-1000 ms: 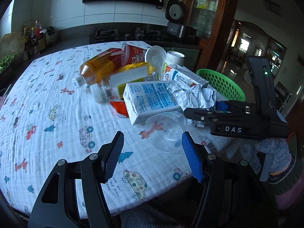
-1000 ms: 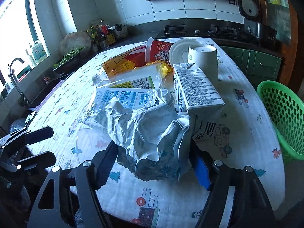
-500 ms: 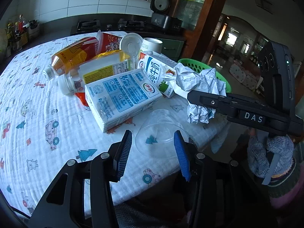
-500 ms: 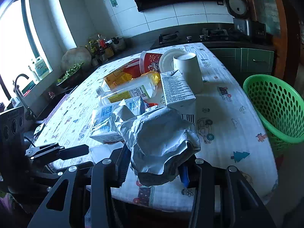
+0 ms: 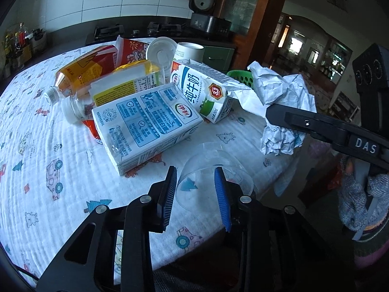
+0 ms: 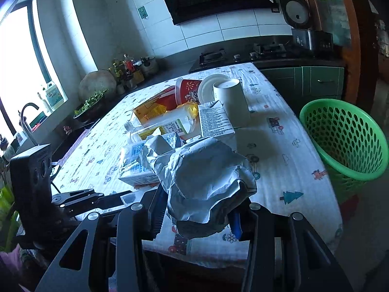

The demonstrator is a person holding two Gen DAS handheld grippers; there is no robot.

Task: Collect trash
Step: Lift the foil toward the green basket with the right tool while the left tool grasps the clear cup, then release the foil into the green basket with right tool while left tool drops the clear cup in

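Observation:
My right gripper (image 6: 197,206) is shut on a crumpled grey-white paper wrapper (image 6: 206,177) and holds it above the table's near edge; the wrapper also shows in the left wrist view (image 5: 279,112). My left gripper (image 5: 197,189) has its jaws closed around a clear plastic cup (image 5: 214,168) lying on its side near the table edge. A green mesh trash basket (image 6: 345,141) stands on the floor right of the table. A pile of trash sits mid-table: a blue-white milk carton (image 5: 145,124), a green-white milk carton (image 5: 201,90), two plastic bottles (image 5: 80,73).
A red paper cup (image 6: 187,92), a white lid (image 6: 206,90) and a white paper cup (image 6: 231,99) stand behind the pile. The table wears a white printed cloth (image 5: 48,158). A counter with a stove and rice cooker (image 6: 296,17) runs behind.
The right gripper lifted the wrapper up and back off the pile. The left gripper moved forward and narrowed its jaws around the clear cup.

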